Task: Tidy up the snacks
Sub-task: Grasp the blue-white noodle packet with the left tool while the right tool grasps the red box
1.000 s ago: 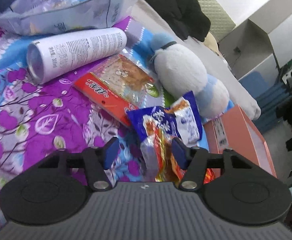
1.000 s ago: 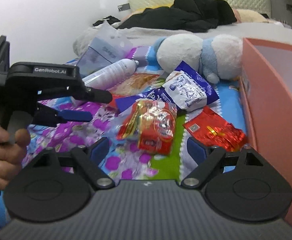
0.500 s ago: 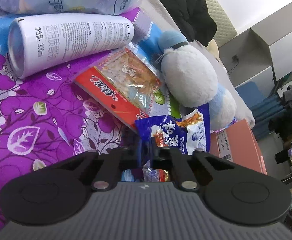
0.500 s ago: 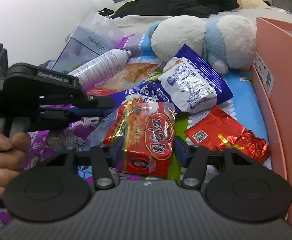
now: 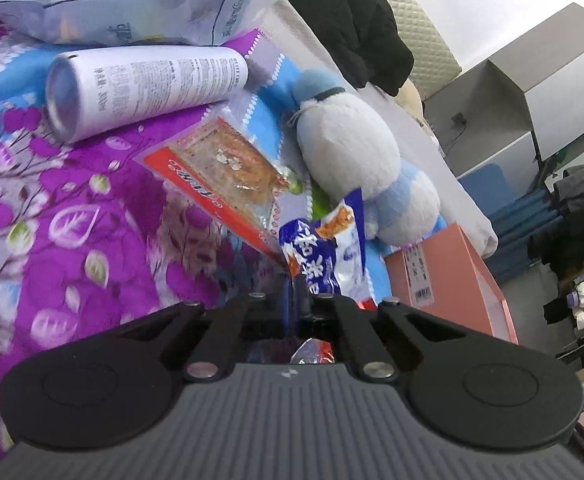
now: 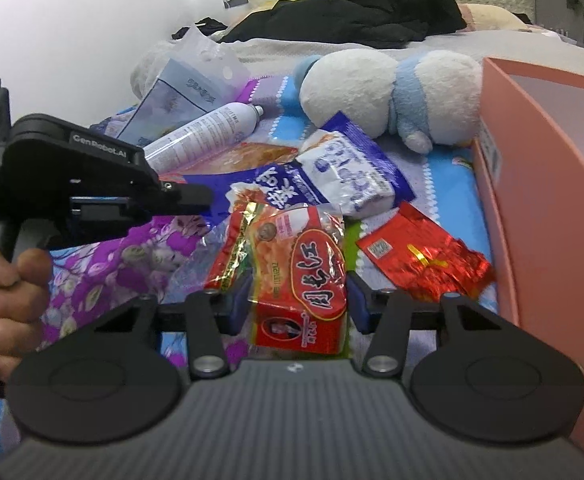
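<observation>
Right wrist view: right gripper (image 6: pixel 297 300) has closed onto the red snack pack (image 6: pixel 299 276); left gripper (image 5: pixel 292 300) (now clamped) pinches the blue packet (image 5: pixel 323 256), both seemingly ready for the pink box (image 6: pixel 547 184).

Pink box (image 6: pixel 539 216) wall rightward, plush toy (image 6: pixel 387 92) ahead

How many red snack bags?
3: a printed bag in the right tool, a shiny bag beside the pink box, a see-through bag beside the white can. More may hide.
</observation>
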Motion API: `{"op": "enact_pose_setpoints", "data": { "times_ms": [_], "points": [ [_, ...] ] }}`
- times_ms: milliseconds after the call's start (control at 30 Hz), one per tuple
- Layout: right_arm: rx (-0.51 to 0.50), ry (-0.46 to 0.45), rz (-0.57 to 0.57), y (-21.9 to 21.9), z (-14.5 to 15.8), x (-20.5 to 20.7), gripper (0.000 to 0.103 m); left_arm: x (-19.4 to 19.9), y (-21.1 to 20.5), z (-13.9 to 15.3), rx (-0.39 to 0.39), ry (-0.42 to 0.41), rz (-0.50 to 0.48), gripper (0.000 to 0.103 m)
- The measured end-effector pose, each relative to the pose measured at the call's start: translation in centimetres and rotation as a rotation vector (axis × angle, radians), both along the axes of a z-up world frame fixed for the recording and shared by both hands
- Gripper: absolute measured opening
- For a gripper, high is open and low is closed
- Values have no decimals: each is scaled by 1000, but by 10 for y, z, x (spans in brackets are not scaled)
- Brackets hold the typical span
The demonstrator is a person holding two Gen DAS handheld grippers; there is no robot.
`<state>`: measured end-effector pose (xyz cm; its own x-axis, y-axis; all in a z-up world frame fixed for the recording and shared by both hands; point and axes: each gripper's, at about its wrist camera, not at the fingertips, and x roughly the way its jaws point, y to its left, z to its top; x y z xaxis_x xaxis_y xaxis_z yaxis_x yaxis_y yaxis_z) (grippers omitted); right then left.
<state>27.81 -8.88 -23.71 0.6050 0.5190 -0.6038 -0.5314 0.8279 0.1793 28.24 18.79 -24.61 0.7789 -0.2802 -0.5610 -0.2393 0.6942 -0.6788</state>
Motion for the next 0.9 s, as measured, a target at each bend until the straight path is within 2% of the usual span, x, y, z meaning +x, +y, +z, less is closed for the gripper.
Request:
{"op": "enact_pose_setpoints", "data": {
  "times_ms": [333, 767, 900],
  "points": [
    [-30, 1, -5, -26, 12, -51, 52, -71, -18, 12, 45, 40, 12, 2],
    [-93, 36, -1, -54, 19, -119, 52, -176, -28, 24, 17, 104, 37, 2],
    [-104, 47, -26, -63, 16, -132, 52, -197, -32, 25, 54, 135, 19, 2]
  ]
}}
